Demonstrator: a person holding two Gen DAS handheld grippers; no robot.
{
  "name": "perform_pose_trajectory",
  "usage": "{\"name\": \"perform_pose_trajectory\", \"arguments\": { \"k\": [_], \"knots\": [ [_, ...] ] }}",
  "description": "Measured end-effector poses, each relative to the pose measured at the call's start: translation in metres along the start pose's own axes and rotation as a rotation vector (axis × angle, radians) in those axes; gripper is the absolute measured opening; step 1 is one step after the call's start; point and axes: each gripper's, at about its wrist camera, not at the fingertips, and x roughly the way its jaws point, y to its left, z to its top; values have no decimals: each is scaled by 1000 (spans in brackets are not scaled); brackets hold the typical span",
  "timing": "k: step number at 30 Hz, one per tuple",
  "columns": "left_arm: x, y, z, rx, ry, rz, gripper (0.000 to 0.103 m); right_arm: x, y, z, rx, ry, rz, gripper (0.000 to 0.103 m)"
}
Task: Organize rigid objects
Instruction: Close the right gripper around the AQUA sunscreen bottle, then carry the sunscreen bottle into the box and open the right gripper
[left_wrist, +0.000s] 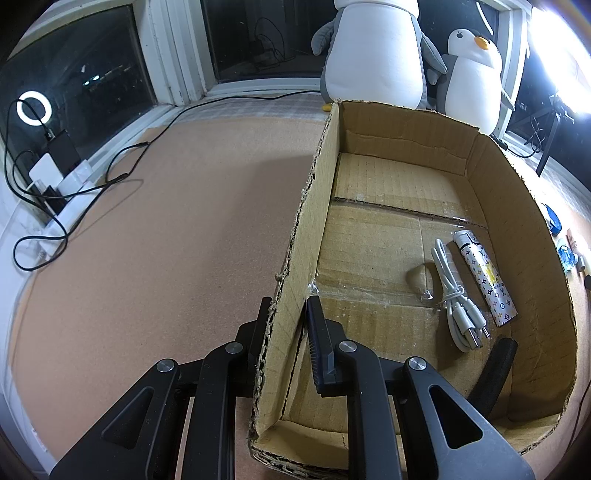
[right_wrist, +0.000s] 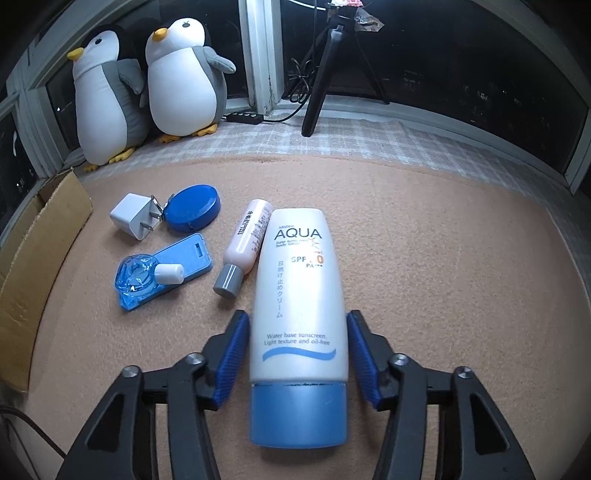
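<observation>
The left tool is clenched on the near side wall of the cardboard box, one finger outside the wall and one inside, both pressed against the cardboard. Inside that box, toward its right wall, lie a white USB cable and, just beside it, a patterned lighter with a white cap. A black padded bar leans in at the box's near right corner. Behind the box stand two plush penguins, up against the dark window.

The right tool sits straddling a white sunscreen tube with a blue cap, which lies flat on the tan counter with its cap toward the tool. The blue pads stand at either side of the tube's lower body; the left pad looks to touch it, the right shows a thin gap, so I cannot tell whether it is gripped.

Touching the sunscreen tube on its left is a small pink bottle with a grey cap. Further left of the tube lie a clear blue bottle resting on a blue flat case, then a white plug adapter and a round blue tin behind them. The box's edge shows at the far left.
</observation>
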Motion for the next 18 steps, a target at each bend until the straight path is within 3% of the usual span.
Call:
{"name": "perform_pose_trajectory", "arguments": {
  "k": [18],
  "knots": [
    [0,0,0,1,0,0,16,-27,1,-1,34,-32,12,44]
  ]
}}
